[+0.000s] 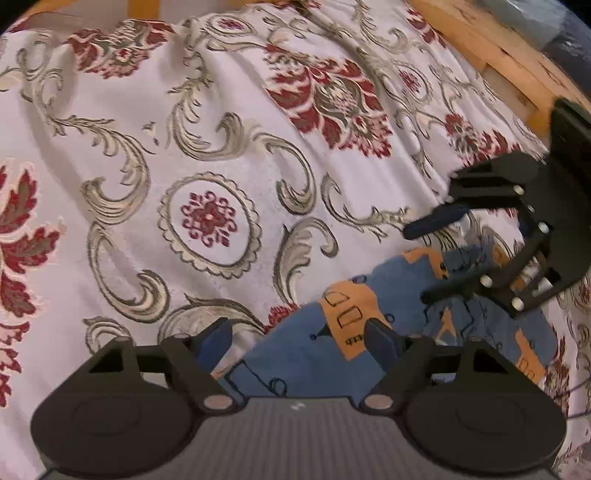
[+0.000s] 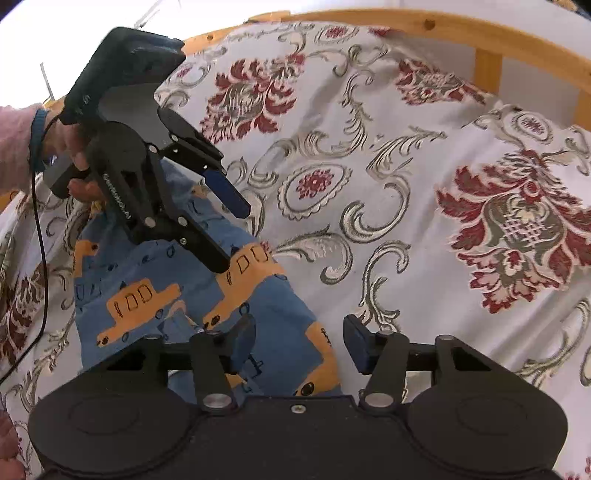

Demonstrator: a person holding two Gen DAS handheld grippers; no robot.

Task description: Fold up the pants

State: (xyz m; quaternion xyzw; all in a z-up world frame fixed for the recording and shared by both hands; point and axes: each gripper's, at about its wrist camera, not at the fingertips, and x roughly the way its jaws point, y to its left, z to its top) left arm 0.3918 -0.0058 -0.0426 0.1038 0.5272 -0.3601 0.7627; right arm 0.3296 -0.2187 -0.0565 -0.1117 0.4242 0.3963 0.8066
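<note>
Small blue pants with orange truck print [image 2: 155, 295] lie bunched on a floral bedspread [image 1: 221, 147]. The left gripper [image 1: 299, 338] and right gripper [image 2: 299, 339] hover above, tongs apart, empty. Risk: pinching the bedspread along with the fabric.

pants [image 1: 388, 343] partly hidden behind gripper bodies — bedframe [image 2: 487, 33] cropped

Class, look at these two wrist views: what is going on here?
A person holds a gripper in each hand over a bed with a floral bedspread. On it lie small blue pants printed with orange vehicles. The left gripper and the right gripper are both open and hover above the fabric, neither gripping it. The pants look bunched rather than neatly folded, so folding seems unfinished.
</note>
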